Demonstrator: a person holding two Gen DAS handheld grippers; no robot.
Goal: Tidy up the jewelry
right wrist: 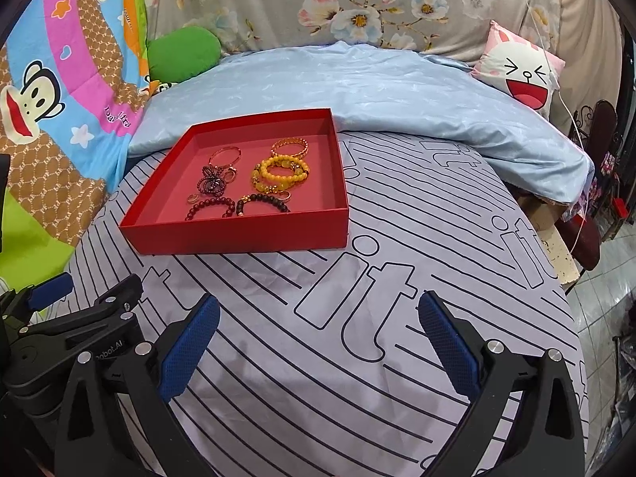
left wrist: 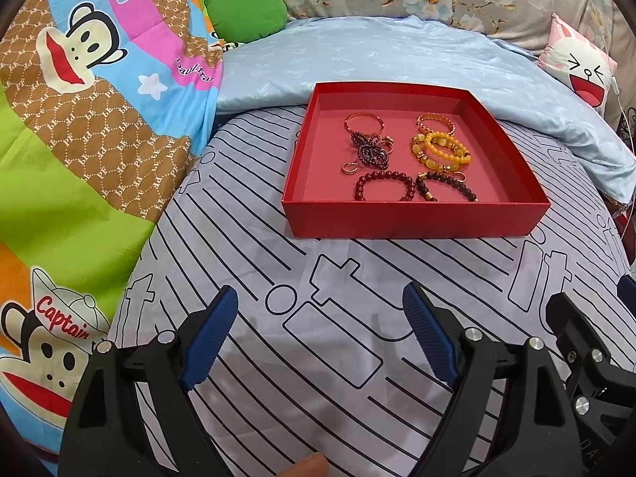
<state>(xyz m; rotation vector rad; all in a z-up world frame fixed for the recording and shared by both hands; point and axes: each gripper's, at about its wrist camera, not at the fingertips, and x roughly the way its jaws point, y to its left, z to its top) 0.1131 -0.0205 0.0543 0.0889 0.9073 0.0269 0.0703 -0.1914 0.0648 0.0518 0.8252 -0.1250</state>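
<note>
Jewelry (left wrist: 409,157): mixed beads, gold, in tray (left wrist: 413,218).

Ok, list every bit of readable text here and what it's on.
"Captain": monkey's cap on the quilt.
"it": printed repeatedly on the striped sheet.
"obot.AI": partial, on the left gripper body.
"PF": repeated on the quilt's brown patches.
Pink-band script on the quilt: too distorted to read.

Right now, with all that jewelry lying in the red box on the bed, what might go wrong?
The shallow red cardboard box sits on a soft striped bedsheet, so pressing down could tip it. The tangled dark purple beaded piece touches a thin gold bangle and may drag it along. The small gold ring might slip from the open left gripper.
</note>
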